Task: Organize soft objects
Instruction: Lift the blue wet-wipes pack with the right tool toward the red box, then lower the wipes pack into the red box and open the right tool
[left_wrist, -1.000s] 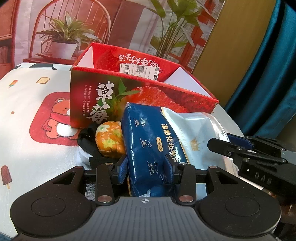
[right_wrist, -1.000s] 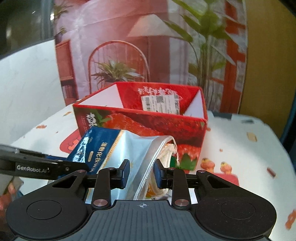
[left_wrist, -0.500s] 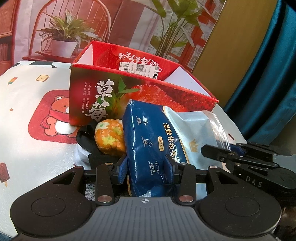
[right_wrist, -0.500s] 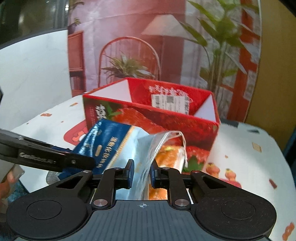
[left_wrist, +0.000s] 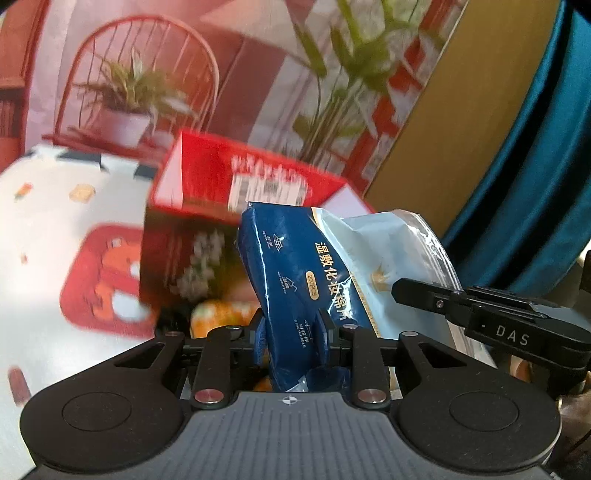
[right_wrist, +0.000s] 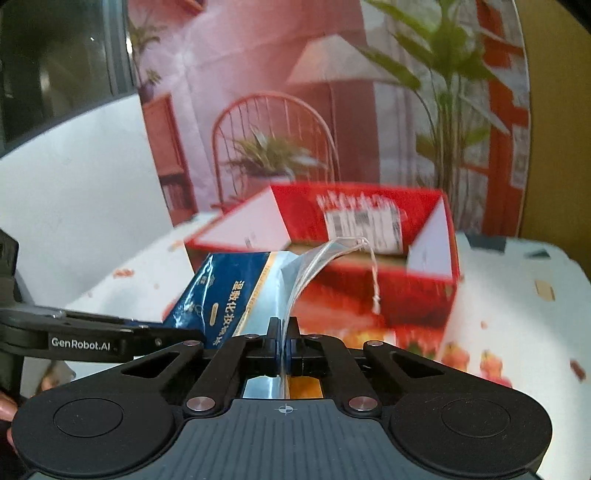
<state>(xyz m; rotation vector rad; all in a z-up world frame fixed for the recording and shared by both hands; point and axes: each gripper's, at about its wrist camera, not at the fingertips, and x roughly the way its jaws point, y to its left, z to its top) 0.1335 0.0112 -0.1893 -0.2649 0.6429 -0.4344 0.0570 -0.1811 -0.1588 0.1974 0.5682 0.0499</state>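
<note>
Both hands are on one item here: the blue pack of cotton pads (left_wrist: 295, 280) is up off the worktop (left_wrist: 48, 221), tilted, with the red strawberry box (left_wrist: 207, 221) right behind it. The left gripper (left_wrist: 293, 332) has just been closing, and its jaws now press the dark blue end of the pack between them. The right gripper (right_wrist: 283, 341) has just been closing too, and is now clamped tight on the thin clear seal strip at the pack's other end, a little white string (right_wrist: 373, 273) dangling off that edge.

My read: this is a two-handed carry toward the box. To do it well, keep both grippers level with each other so the soft pack doesn't fold in the middle, and go easy on that strip, since thin film could slip or tear under a pull. Clear the near wall of the box before lowering.

Now the box itself: open at the top, flaps standing, a white barcode label (right_wrist: 364, 223) on the far inner wall. Its floor is hidden from here, so I can't say what's inside. An orange patterned soft thing (left_wrist: 221, 314) lies below the pack, outside the box.
</note>
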